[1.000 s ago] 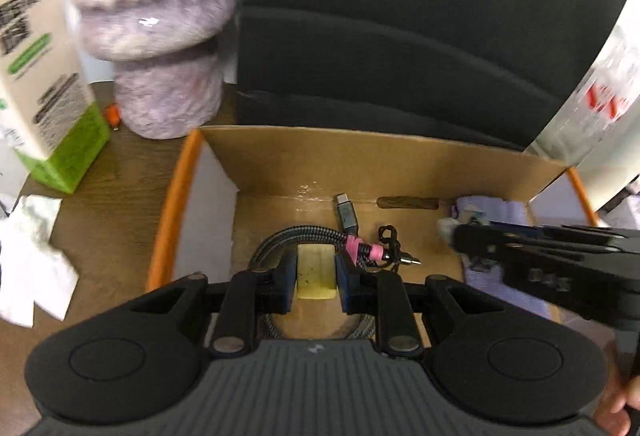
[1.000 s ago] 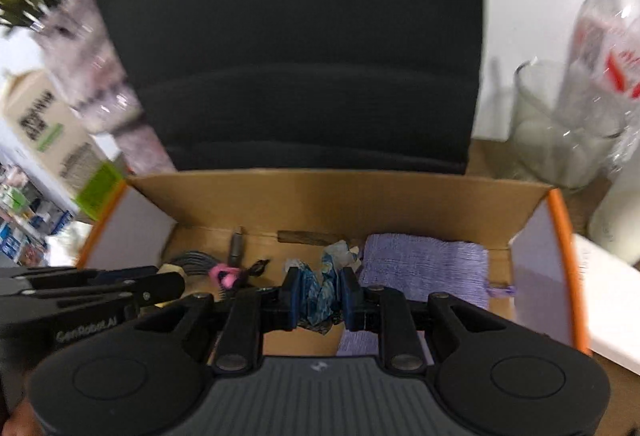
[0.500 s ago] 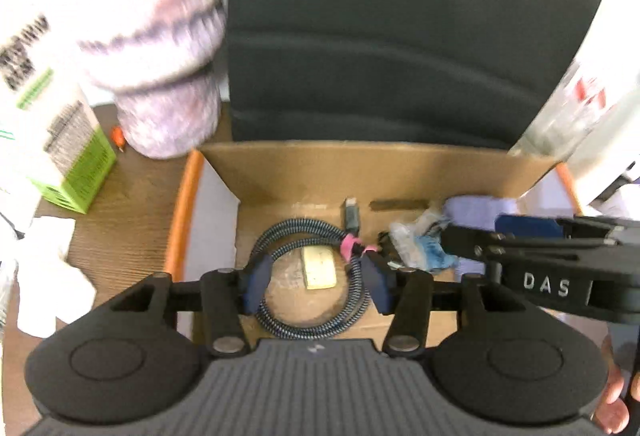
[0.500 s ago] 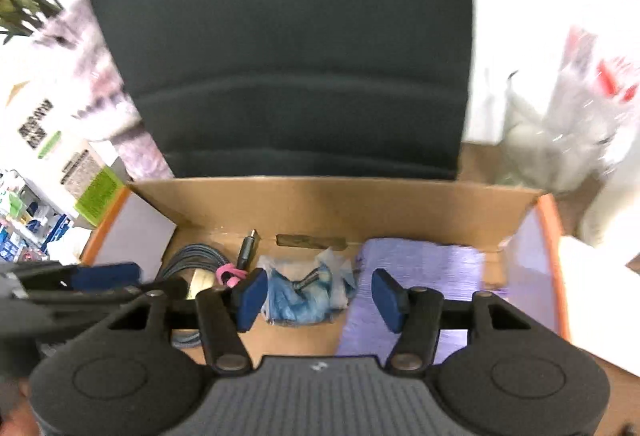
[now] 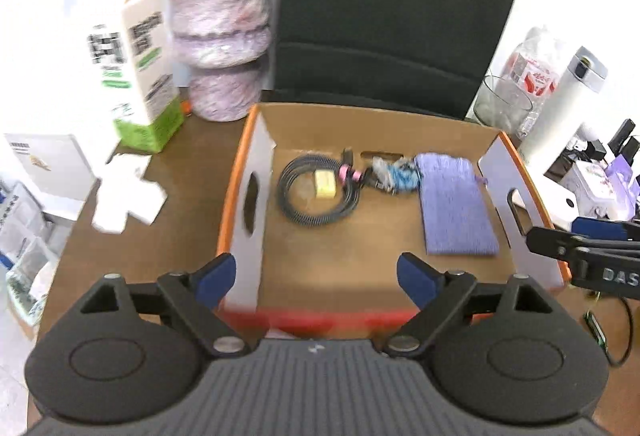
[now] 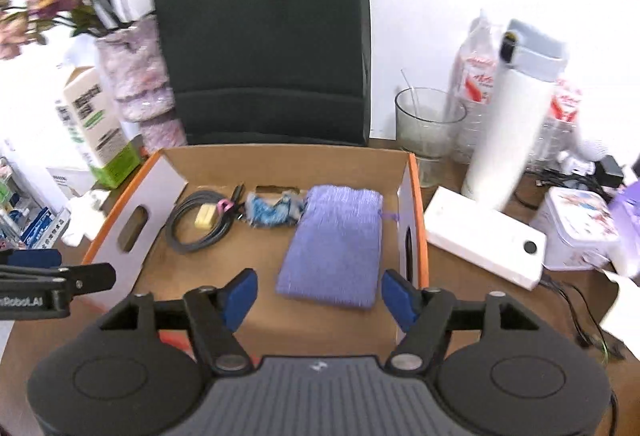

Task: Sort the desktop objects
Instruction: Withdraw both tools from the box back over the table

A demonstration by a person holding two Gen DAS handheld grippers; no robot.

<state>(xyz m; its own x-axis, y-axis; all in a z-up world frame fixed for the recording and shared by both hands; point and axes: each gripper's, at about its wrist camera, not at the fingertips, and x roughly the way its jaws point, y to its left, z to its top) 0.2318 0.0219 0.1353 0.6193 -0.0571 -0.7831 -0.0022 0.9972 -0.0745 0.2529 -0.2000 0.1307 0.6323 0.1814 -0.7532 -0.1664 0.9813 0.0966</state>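
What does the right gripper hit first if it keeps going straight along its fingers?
Probably the purple cloth pouch lying on the floor of the cardboard box. The right gripper, opening and holding nothing, points down at it; depth is uncertain.

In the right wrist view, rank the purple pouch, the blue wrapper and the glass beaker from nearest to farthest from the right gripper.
From the right gripper, jaws opening and empty:
1. Purple pouch, in the box, just ahead.
2. Blue wrapper, by the box's back wall, ahead and left.
3. Glass beaker, outside the box, behind its right corner.
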